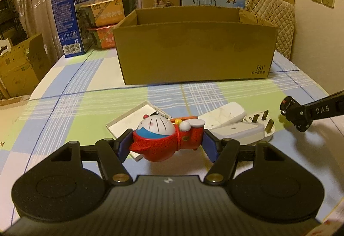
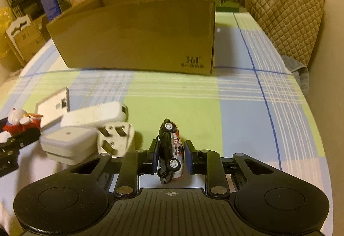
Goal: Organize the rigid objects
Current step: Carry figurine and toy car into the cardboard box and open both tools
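1. 2 claws are loaded at once. The left claw pinches a red toy figure lying sideways between its blue pads, lifted over the near middle of the bench. Its body is rounded, so a slack squeeze could let it roll out and drop onto the flat white case below.
2. The right claw pinches a toy car on edge, nose pointing away. Only the narrow roof and underside seem to be caught; I judge it could pivot or slip forward on any jolt.
3. The cardboard box stands toward the far edge, walls tall. Either load carried too low could strike the front wall and be knocked free.
4. The plug, the charger and the white adapter lie in a touching heap left of the car; a swinging claw could scatter them toward the near edge.
5. Both claws heading for the box together might collide.
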`<state>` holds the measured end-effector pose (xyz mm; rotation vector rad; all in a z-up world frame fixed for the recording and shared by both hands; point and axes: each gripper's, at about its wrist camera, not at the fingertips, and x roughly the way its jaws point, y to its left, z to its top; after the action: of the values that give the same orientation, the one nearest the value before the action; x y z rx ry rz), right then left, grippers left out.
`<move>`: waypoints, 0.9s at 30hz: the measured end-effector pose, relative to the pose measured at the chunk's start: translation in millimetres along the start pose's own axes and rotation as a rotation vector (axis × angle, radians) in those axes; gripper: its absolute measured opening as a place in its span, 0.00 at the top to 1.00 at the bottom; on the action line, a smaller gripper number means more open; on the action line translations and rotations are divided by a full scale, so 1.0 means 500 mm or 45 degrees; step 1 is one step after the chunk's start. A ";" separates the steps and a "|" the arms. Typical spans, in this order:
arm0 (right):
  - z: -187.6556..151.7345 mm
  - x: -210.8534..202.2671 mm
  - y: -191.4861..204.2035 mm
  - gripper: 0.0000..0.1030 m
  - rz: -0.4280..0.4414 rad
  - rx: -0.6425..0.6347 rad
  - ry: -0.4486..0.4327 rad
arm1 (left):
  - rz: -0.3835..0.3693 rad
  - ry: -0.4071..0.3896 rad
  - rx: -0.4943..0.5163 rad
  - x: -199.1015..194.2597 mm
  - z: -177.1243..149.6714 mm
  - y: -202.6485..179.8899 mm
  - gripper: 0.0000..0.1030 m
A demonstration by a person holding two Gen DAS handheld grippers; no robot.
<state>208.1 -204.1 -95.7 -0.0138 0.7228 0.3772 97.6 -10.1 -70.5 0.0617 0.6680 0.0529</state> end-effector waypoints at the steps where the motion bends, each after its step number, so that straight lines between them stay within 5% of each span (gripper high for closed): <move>1: 0.002 -0.007 0.003 0.80 0.005 0.004 -0.013 | -0.003 -0.004 0.005 -0.003 0.002 -0.002 0.38; 27: 0.077 -0.166 0.072 0.80 0.161 0.025 -0.181 | -0.040 -0.127 0.107 -0.102 0.125 -0.007 0.38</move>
<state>163.7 -192.7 -9.0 0.0765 0.5884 0.4871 96.4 -19.4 9.6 0.1341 0.5713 -0.0088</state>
